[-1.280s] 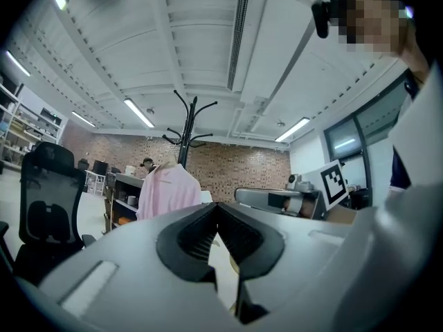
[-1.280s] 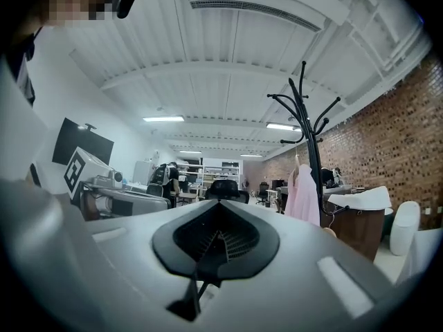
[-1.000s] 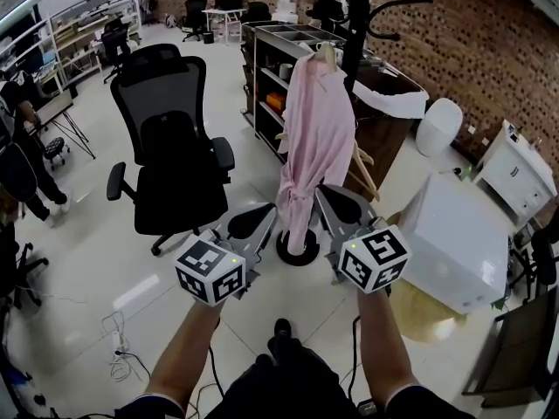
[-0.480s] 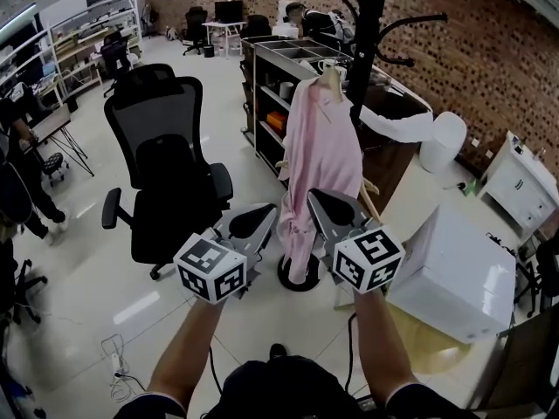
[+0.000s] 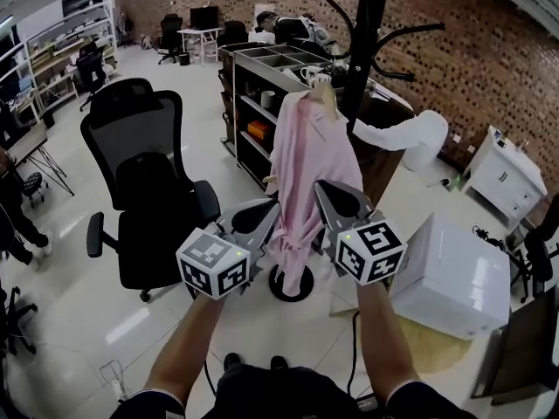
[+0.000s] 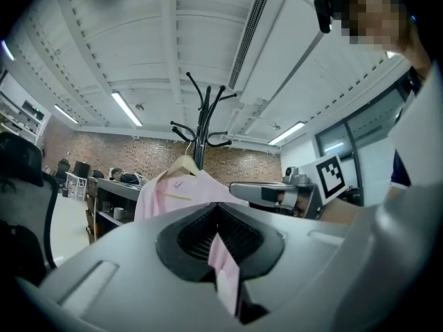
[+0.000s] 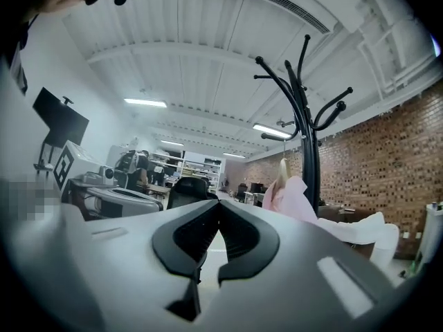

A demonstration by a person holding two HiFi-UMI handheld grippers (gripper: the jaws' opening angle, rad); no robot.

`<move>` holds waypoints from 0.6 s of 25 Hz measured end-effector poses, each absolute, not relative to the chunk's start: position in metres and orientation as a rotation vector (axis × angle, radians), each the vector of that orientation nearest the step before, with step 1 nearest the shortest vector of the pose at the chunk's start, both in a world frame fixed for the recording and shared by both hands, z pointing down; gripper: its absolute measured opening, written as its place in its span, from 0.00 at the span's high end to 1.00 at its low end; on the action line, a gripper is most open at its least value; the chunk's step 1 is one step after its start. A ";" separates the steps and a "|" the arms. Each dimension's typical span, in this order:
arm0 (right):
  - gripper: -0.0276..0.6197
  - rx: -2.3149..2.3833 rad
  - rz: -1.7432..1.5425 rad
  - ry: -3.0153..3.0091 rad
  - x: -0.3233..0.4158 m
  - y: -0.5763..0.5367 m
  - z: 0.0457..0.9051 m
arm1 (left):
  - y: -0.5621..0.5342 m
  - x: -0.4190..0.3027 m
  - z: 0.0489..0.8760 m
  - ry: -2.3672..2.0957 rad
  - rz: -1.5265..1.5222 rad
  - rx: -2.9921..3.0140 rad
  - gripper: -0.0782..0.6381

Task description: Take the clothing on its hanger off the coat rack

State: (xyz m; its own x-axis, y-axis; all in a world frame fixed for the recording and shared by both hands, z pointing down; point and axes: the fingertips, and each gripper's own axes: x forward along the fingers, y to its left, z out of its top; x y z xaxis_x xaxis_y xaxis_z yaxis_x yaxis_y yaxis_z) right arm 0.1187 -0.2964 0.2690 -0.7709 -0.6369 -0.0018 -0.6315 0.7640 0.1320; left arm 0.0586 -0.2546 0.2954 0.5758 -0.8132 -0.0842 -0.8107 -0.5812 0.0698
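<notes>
The left claw [image 5: 271, 206], low and left of the coat rack [image 5: 360, 33], has its jaws closed tip to tip on nothing; the pink seen through them lies beyond. The pink garment [image 5: 310, 160] hangs long-axis vertical on its hanger [image 5: 327, 94], just left of the coat rack, with the hanger above and ahead of both claws. The right claw [image 5: 323, 186], also closed and empty, sits nearer the coat rack and looks better placed for the upward reach.
</notes>
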 end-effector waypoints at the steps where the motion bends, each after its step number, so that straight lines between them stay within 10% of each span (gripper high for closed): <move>1: 0.95 1.085 -0.182 -2.897 0.120 -0.302 0.269 | -0.259 0.059 0.296 -1.397 -0.153 2.782 0.88; 15: 0.71 1.436 -0.224 -2.633 0.162 -0.368 0.231 | -0.297 0.090 0.297 -1.134 -0.070 2.897 0.88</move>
State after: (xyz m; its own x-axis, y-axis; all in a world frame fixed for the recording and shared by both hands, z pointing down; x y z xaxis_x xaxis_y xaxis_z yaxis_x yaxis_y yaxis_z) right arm 0.1621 -0.3682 0.2311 -0.5371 -0.8423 0.0461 -0.8223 0.5350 0.1938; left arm 0.0898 -0.2968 0.2966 0.7335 -0.6790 -0.0310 -0.6776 -0.7341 0.0444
